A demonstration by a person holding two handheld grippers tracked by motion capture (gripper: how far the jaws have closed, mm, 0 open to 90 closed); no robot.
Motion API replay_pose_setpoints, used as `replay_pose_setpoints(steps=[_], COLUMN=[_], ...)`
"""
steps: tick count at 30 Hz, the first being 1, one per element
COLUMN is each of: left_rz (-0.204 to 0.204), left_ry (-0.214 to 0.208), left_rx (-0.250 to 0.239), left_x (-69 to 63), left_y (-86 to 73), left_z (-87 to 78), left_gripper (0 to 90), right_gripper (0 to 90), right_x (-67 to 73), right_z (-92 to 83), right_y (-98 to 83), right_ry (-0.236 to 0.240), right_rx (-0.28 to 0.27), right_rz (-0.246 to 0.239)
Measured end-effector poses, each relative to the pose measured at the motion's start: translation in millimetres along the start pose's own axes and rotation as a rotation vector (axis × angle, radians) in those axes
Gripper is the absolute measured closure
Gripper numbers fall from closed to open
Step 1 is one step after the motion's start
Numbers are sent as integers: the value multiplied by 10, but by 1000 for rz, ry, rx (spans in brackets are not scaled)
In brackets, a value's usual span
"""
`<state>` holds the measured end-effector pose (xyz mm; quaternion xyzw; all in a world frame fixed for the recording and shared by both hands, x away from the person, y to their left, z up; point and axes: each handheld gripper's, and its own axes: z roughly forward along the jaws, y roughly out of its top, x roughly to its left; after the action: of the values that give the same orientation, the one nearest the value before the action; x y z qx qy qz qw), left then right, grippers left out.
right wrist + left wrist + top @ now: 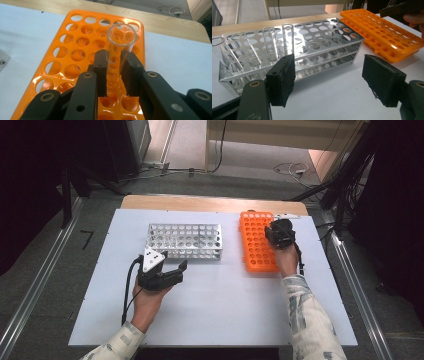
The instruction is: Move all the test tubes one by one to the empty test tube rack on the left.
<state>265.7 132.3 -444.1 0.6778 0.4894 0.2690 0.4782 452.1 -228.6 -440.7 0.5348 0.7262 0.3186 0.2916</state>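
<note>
We locate a clear glass test tube (117,50) standing upright in the orange rack (62,65), its open rim raised above the rack's top plate. The right gripper (114,72) clamps this tube: both black pads press against its wall just below the rim, with the jaws drawn narrow around it. In the high view, we see the right gripper (280,234) over the right edge of the orange rack (256,247), which lies on the right half of the white table (220,315).

To the left of the orange rack, and apart from it, we find the metal rack (185,241). In the left gripper view, the metal rack (312,45) carries several clear tubes (287,40) at its left end, some upright and some leaning.

The left gripper (170,272) hovers just in front of the metal rack. Its jaws stand wide apart with nothing between them; the left pad (283,80) and right pad (382,80) frame bare tabletop.
</note>
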Motion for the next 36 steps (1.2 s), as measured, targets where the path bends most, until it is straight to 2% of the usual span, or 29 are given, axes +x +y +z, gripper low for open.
replay_pose_setpoints(steps=[5, 12, 16, 19, 23, 28, 36], left_rz=[-3, -3, 1, -1, -1, 1, 1], left_ry=[-2, -3, -5, -9, -10, -15, -23], left_rx=[-1, 2, 4, -3, -4, 0, 3], left_x=[-1, -6, -12, -13, -13, -20, -40], left_y=[1, 2, 1, 4, 5, 1, 0], left_z=[-2, -2, -1, -10, -15, -4, -6], left_gripper=[262, 247, 241, 239, 239, 236, 226], right_gripper=[730, 731, 731, 731, 731, 731, 731], right_x=[-14, 6, 39, 88, 174, 322, 628], right_z=[-125, -335, -412, -458, -529, -637, -786], right_y=[68, 136, 135, 122, 90, 35, -108], right_ry=[7, 26, 49, 75, 116, 190, 316], right_rx=[-25, -64, -61, -56, -53, -52, -40], right_rz=[3, -18, -30, -59, -95, -138, -204])
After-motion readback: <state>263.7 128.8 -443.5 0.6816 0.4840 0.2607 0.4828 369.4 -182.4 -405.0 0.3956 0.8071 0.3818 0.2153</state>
